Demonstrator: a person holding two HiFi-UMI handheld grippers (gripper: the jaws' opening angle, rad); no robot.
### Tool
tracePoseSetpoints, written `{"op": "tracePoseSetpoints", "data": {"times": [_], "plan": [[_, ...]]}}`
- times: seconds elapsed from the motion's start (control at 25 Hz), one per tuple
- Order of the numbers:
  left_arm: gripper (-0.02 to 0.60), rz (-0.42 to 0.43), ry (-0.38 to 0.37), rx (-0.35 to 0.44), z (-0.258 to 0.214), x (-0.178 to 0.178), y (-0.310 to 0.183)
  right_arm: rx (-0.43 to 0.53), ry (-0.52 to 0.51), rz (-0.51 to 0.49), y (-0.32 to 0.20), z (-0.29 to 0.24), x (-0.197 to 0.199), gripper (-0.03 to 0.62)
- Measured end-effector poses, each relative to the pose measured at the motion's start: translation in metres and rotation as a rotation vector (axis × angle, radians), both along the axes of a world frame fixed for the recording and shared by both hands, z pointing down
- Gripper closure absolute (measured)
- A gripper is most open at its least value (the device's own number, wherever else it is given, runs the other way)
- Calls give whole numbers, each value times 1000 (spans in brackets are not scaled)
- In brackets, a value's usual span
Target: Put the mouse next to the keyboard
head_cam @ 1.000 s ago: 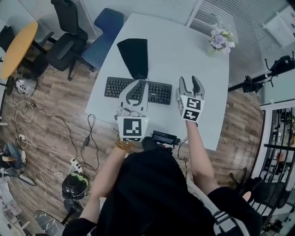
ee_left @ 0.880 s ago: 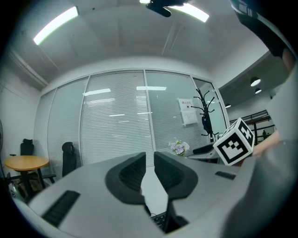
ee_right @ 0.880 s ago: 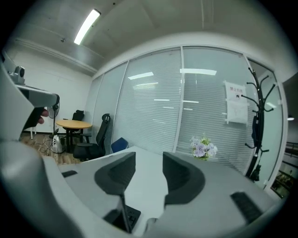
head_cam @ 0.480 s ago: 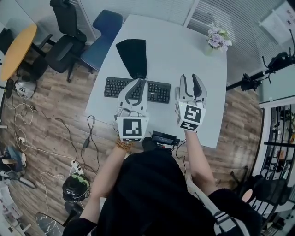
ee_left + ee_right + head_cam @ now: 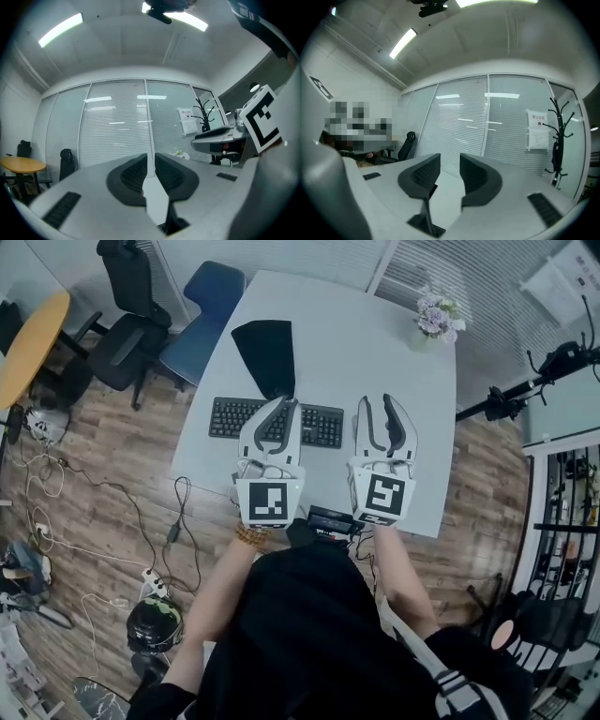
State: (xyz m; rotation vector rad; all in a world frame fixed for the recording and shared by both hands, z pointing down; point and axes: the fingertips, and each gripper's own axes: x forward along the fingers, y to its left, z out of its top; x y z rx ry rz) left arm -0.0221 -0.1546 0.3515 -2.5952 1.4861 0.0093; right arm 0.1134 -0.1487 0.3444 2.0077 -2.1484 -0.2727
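Ok so the weird part first: I'm not finding the mouse anywhere. It's not showing on the bare parts of the white table (image 5: 375, 343), not on the black mouse pad (image 5: 267, 351), and neither gripper view is catching it. It could be hiding under one of the grippers, I honestly can't tell. There's a small black box (image 5: 333, 518) with cables sitting at the near table edge, but I'm not reading that as a mouse.

The left gripper (image 5: 289, 404) is hovering right over the middle of the keyboard (image 5: 323, 427), and its own view (image 5: 151, 159) is showing the claw pressed nearly together with nothing in it. The right gripper (image 5: 377, 404) is hanging just off the keyboard's right end. Its claw is closing, but in its view (image 5: 450, 161) there's a clear gap and only the room behind it, so it's pinching nothing.

On handling, I'm guessing from what mice are usually like: light, hard plastic shell, kind of slick and rounded on top. I'd be squeezing it across the two flat sides around the middle, not over the hump or the buttons, and not very hard.

Which way it's pointing, or where its long axis is running, I can't say since it isn't in view. The keyboard's long axis is running left to right across the table, and the open spot at its right end is looking like the natural landing place.
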Motion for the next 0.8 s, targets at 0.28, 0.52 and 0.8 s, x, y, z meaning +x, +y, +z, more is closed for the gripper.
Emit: {"op": "tracePoseSetpoints", "data": {"times": [0.28,0.52,0.8], "plan": [[528,8,-1,51,-14,-2,2,10,2,-12,11,-10,-13,485],[528,7,11,17,-9,-5,4,8,15,-9,18,-12,-18,533],[532,2,6,31,-12,-11,9,3,17,-30,23,-11,-25,595]]}}
